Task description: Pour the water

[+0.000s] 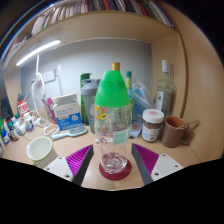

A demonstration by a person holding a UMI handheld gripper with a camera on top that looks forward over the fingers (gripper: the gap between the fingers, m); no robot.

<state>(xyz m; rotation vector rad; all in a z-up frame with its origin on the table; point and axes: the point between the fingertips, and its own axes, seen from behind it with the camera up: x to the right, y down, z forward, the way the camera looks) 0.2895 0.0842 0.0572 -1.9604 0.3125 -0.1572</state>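
A clear plastic bottle [112,120] with a green top stands upright on a round red coaster [114,170] on the wooden desk [60,175]. My gripper [113,152] is open. The bottle stands between the two fingers, resting on the coaster, with a narrow gap at each side. The magenta pads [76,160] flank its base on the left and right. A pale green cup [40,149] sits on the desk to the left, just beyond the left finger. A brown mug [176,130] stands to the right, beyond the right finger.
A jar with a white label [152,125] and a tall glass bottle [164,92] stand right of the bottle. A blue box [67,110], a white lamp [38,75] and small items crowd the back left. A shelf of books [100,12] runs overhead.
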